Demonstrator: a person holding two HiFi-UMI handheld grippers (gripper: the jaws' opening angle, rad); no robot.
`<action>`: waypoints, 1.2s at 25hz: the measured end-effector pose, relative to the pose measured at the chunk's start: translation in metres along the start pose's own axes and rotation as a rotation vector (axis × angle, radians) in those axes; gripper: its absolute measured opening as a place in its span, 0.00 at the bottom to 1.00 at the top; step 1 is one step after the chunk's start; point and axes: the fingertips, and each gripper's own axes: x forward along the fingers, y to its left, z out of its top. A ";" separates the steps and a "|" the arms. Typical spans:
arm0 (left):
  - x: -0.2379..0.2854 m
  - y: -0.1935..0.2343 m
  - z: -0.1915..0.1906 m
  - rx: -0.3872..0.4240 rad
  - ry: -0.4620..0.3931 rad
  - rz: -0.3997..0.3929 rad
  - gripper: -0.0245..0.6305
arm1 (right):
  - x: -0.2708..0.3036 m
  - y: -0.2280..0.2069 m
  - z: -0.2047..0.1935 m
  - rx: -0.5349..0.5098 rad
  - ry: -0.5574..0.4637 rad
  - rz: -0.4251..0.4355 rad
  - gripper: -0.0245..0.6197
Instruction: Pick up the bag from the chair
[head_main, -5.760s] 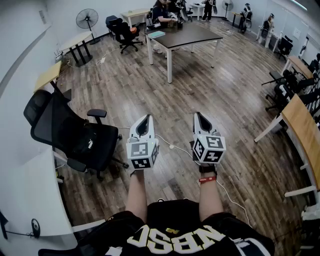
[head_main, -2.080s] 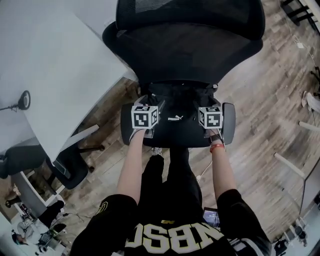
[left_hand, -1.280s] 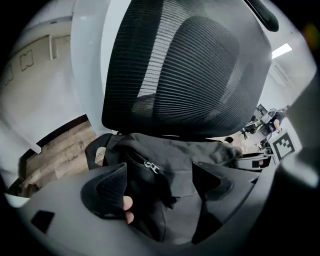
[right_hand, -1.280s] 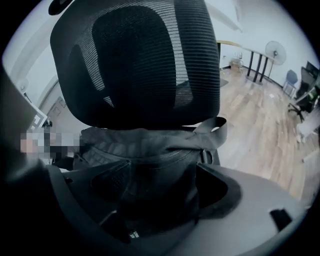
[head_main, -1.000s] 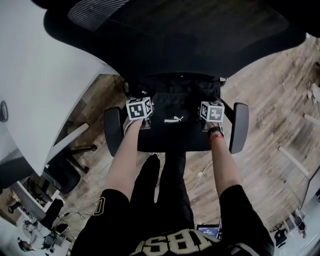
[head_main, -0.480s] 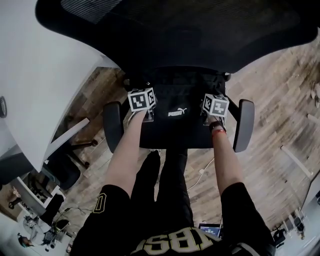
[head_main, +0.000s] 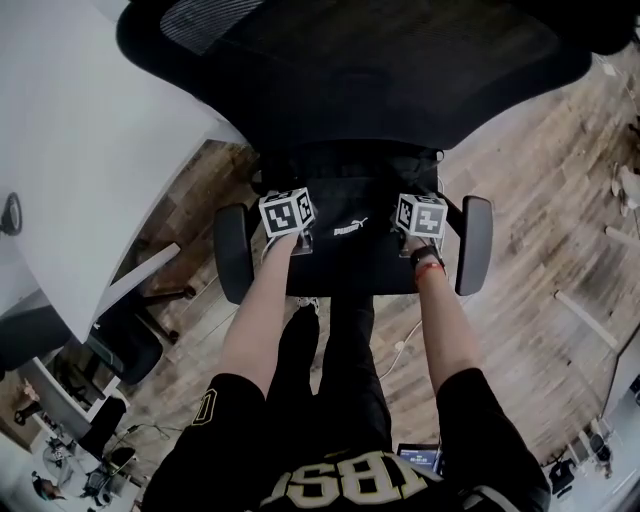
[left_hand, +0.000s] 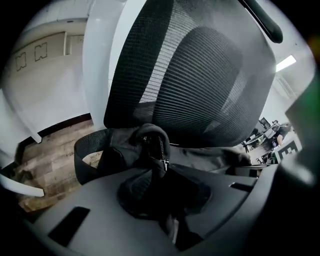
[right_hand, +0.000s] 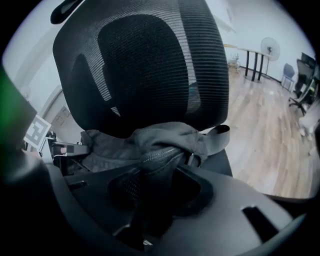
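Note:
A black bag (head_main: 352, 228) with a white logo lies on the seat of a black mesh office chair (head_main: 350, 70). My left gripper (head_main: 289, 196) is at the bag's left end and my right gripper (head_main: 420, 198) at its right end. In the left gripper view the jaws (left_hand: 161, 176) are shut on a fold of the bag (left_hand: 150, 147) beside its zipper. In the right gripper view the jaws (right_hand: 150, 182) are shut on bunched fabric and zipper of the bag (right_hand: 162, 136). The chair's backrest rises right behind the bag.
The chair's armrests (head_main: 232, 252) (head_main: 474, 245) flank both grippers. A white desk (head_main: 80, 150) stands to the left, with another dark chair (head_main: 128, 345) below it. Wooden floor (head_main: 560, 200) lies to the right. The person's legs stand against the seat's front edge.
The person has walked from the open floor up to the chair, and both grippers have reached the bag's ends. Over the last second they have barely shifted.

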 end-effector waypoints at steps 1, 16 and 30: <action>-0.005 -0.001 0.001 0.002 -0.002 -0.002 0.11 | -0.003 0.003 0.000 -0.004 0.002 0.001 0.24; -0.117 -0.036 0.039 -0.005 -0.074 -0.033 0.11 | -0.116 0.050 0.042 0.008 -0.070 -0.058 0.17; -0.223 -0.100 0.113 0.095 -0.235 -0.082 0.11 | -0.230 0.074 0.108 -0.016 -0.255 -0.060 0.16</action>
